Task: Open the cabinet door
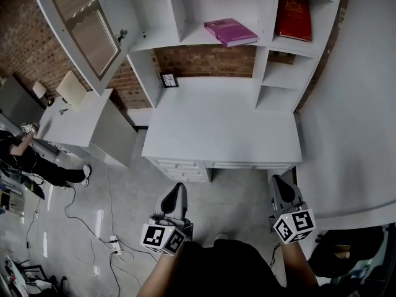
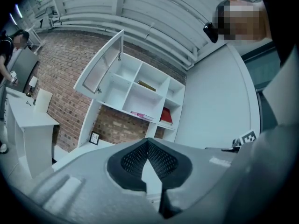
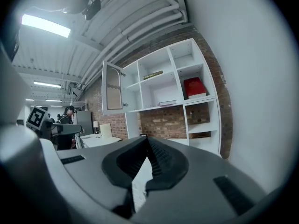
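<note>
Both claws are held level and low in front of the person, well short of the worktop [image 1: 223,122]. Left claw [image 1: 177,189] is pinched together and empty; right claw [image 1: 279,184] same. Cabinet door [image 1: 83,23] stands swung open at the upper left of the shelf unit [image 1: 185,17], its top cut off by the frame. The dark speck [image 1: 122,36] on its edge is possibly the knob, too small to confirm.

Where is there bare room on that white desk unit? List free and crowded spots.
Free: the desk top, bare from the framed picture at its back left to the right edge, and the lower right cubbies. Taken: the middle shelf by the pink book, the top right cubby by the red book. The open cabinet door juts out upper left.
</note>
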`<state>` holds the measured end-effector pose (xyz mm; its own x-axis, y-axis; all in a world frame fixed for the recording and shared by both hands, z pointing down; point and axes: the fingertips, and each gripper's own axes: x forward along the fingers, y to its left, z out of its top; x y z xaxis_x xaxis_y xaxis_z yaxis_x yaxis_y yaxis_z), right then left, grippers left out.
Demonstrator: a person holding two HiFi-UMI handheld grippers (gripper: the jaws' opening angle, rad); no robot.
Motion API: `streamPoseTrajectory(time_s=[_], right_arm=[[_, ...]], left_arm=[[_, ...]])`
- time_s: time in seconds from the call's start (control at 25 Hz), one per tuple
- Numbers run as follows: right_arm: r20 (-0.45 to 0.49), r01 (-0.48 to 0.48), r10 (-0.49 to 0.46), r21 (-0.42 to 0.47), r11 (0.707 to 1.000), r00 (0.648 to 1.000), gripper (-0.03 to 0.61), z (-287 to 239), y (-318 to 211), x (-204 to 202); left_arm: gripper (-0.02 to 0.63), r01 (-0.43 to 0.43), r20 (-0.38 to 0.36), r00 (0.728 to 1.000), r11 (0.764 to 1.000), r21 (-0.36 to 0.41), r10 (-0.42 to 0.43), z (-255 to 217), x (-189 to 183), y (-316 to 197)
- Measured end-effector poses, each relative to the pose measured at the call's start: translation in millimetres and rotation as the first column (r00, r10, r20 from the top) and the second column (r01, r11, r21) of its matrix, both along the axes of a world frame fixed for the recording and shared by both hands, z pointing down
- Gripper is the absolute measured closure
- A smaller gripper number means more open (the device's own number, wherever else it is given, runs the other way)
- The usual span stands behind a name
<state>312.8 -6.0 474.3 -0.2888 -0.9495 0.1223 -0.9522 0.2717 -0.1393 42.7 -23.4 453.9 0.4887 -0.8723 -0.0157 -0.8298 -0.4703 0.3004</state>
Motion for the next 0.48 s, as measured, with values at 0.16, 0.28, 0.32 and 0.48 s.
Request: streamPoseTrajectory(time_s=[0.16,0.28,0.32,0.48], right_arm=[[-0.015,-0.005,0.005,0.005,1.0,1.0,0.577,-0.4,11.4,-4.8],[-0.028,-0.02,0.02,0.001,1.0,0.999,0.577,3.6,22.8,-5.4],[-0.03,-0.026,0.026,0.002,1.0,0.999,0.577,4.7,27.1,-5.2],[-0.05,-0.039,0.038,-0.001,0.999,0.998,0.577,6.8,42.6,-7.7]], left_arm=[[0.595,-0.012,0.03,0.999,1.0,0.029,0.011,-2.2,-1.8,12.0],[0.595,-0.029,0.027,0.999,0.999,0.031,0.028,1.9,-1.8,23.4],[0.594,-0.035,0.03,0.999,0.999,0.031,0.034,4.1,-1.1,27.2],[0.594,-0.049,0.032,0.998,0.998,0.031,0.048,5.1,-0.2,36.2]])
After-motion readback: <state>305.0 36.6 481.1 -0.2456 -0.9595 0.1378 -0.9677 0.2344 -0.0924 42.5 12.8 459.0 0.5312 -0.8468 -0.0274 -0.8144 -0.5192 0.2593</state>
